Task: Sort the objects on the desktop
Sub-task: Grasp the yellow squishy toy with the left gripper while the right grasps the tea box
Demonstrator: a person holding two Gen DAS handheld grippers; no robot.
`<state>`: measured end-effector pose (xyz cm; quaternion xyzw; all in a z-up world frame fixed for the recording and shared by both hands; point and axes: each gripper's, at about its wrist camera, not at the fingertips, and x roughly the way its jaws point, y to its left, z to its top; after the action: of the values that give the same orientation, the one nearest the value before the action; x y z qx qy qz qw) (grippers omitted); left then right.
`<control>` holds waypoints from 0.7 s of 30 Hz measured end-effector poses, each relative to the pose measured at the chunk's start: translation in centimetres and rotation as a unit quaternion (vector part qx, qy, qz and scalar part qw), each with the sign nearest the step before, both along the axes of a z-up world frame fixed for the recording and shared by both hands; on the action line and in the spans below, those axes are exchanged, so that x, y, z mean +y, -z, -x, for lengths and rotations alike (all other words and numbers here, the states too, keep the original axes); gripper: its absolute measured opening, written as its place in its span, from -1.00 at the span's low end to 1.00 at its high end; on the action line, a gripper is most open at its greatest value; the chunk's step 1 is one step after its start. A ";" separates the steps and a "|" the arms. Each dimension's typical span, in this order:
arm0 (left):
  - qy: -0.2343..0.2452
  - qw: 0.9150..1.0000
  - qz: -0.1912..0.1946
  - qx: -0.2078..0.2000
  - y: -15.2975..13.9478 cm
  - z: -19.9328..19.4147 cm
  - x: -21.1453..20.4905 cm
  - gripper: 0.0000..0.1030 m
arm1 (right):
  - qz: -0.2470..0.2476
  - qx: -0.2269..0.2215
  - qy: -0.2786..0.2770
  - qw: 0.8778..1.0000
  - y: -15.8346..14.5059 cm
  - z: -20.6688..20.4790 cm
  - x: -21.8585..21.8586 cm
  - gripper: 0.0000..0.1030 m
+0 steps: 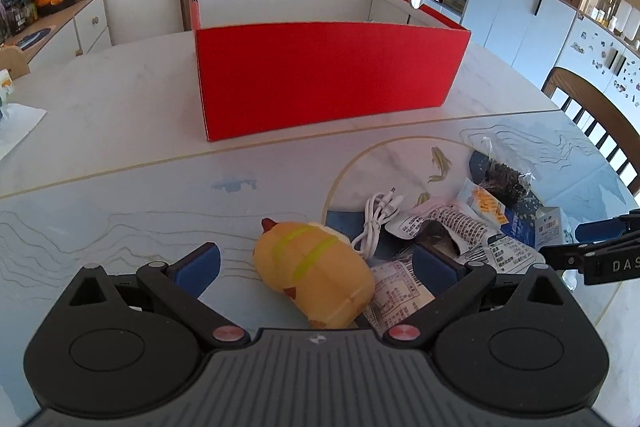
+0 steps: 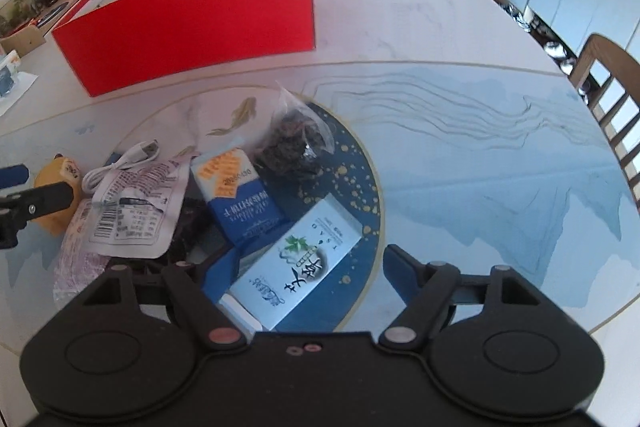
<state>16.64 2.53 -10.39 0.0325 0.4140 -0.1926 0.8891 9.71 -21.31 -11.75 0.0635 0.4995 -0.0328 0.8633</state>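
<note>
A yellow plush toy [image 1: 316,273] lies on the patterned table mat between the wide-apart fingers of my left gripper [image 1: 316,263], and neither blue pad touches it. My right gripper [image 2: 310,267] stands open astride a pale blue carton [image 2: 298,263] with black brush lettering; its pads are clear of the carton. Beside these lie a white USB cable [image 1: 378,219], printed snack pouches [image 2: 128,207], a blue-and-white box [image 2: 240,195] and a clear bag of dark bits [image 2: 296,143]. A red open box [image 1: 328,75] stands behind them; what is inside it is hidden.
Wooden chairs [image 1: 600,123] stand at the table's right and behind the red box. A sideboard [image 1: 60,23] with an orange snack bag stands at the far left. White paper [image 1: 16,131] lies at the table's left edge. The right gripper's arm [image 1: 600,251] shows at the right.
</note>
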 end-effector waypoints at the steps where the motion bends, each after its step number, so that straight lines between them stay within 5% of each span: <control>1: -0.001 1.000 0.001 0.002 0.1 0.0 0.0 0.98 | -0.007 0.002 0.002 1.000 0.0 -0.1 -0.1 0.41; 5: -0.007 1.000 0.006 0.009 0.5 -0.2 0.3 0.98 | -0.017 0.014 0.007 1.000 0.2 -0.4 -0.4 0.10; 16: 0.001 1.000 0.014 0.013 0.6 -0.2 0.3 0.33 | -0.026 0.022 0.009 0.999 0.2 -0.1 -0.8 -0.21; 21: -0.006 0.999 0.026 0.022 0.5 -0.5 1.0 0.26 | -0.026 0.022 0.010 0.999 0.1 0.1 -0.9 -0.32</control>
<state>17.14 3.49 -10.93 0.0024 0.4281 -0.1989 0.8816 9.64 -22.20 -11.85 0.0903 0.5183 -0.0299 0.8499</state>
